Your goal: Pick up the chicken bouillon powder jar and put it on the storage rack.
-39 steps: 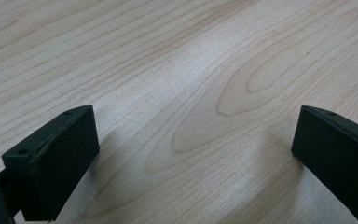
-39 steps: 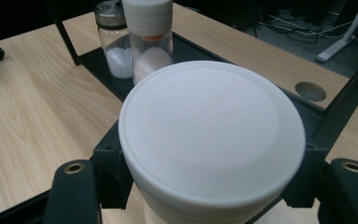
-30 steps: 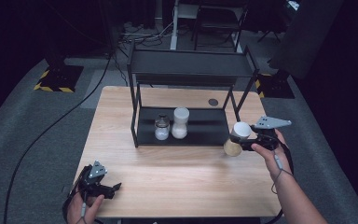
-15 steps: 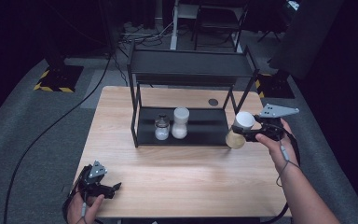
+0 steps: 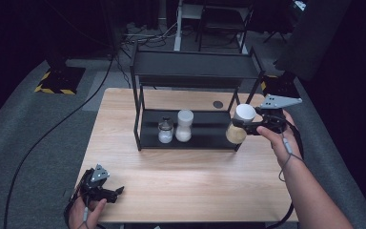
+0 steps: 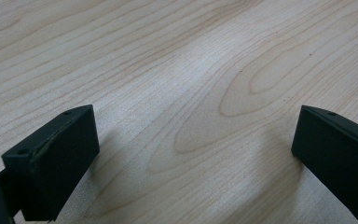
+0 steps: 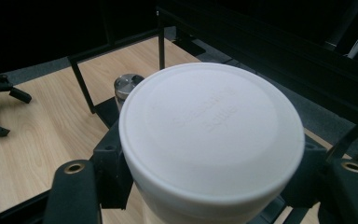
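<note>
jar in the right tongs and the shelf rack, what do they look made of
Jar: white lid looks like matte plastic, with faint raised lettering in the right gripper view; the body looks clear, glass or plastic, over tan contents.
Shelf rack: thin black bars and flat shelves, probably painted metal with a dull finish.

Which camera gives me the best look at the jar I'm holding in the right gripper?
The high view: it shows the white-lidded jar whole, tan contents included, clamped in the right gripper beside the rack. The right gripper view shows its lid close up from above.
</note>
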A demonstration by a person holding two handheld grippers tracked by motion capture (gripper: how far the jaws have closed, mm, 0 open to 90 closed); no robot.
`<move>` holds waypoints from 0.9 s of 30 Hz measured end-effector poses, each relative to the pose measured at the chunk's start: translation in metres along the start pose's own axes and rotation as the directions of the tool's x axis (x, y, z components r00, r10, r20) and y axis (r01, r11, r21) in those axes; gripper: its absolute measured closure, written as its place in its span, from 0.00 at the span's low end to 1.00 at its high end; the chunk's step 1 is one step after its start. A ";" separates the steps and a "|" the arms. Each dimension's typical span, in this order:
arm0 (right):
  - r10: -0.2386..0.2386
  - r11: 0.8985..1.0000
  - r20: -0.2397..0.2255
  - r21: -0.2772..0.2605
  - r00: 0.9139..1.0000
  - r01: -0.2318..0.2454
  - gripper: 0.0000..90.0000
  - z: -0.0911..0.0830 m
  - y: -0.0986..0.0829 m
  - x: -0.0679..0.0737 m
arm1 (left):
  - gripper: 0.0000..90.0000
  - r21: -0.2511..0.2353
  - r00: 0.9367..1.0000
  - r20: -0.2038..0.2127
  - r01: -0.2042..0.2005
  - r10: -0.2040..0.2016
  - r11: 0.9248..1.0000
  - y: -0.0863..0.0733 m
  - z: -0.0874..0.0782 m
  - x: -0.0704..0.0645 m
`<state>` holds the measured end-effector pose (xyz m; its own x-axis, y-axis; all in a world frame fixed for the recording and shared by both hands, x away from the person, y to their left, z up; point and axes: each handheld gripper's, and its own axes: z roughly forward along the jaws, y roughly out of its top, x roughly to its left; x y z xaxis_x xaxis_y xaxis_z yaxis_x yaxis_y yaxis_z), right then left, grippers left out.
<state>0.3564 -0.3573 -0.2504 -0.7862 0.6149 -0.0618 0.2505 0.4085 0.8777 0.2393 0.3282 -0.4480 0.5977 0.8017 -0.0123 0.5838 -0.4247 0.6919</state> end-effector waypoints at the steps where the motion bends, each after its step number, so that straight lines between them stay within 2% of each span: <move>1: 0.002 1.000 -0.001 -0.001 1.000 -0.002 0.37 0.002 0.001 -0.001 | 0.00 0.000 1.000 0.000 0.000 0.000 1.000 0.000 0.000 0.000; 8: 0.001 1.000 0.007 0.004 1.000 -0.001 0.37 0.018 0.006 -0.005 | 0.00 -0.001 1.000 -0.001 0.001 -0.001 1.000 0.000 0.000 0.000; 18: 0.015 1.000 0.023 0.018 1.000 -0.015 0.37 0.046 0.003 -0.015 | 0.00 -0.001 1.000 -0.001 0.001 -0.001 1.000 0.000 0.000 0.000; 27: 0.011 1.000 0.021 0.026 1.000 -0.011 0.37 0.072 -0.001 -0.018 | 0.00 -0.001 1.000 -0.001 0.001 -0.001 1.000 0.000 0.000 0.000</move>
<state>0.4111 -0.3203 -0.2844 -0.7713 0.6334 -0.0622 0.2741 0.4188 0.8657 0.2393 0.3280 -0.4482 0.5966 0.8024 -0.0122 0.5840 -0.4236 0.6925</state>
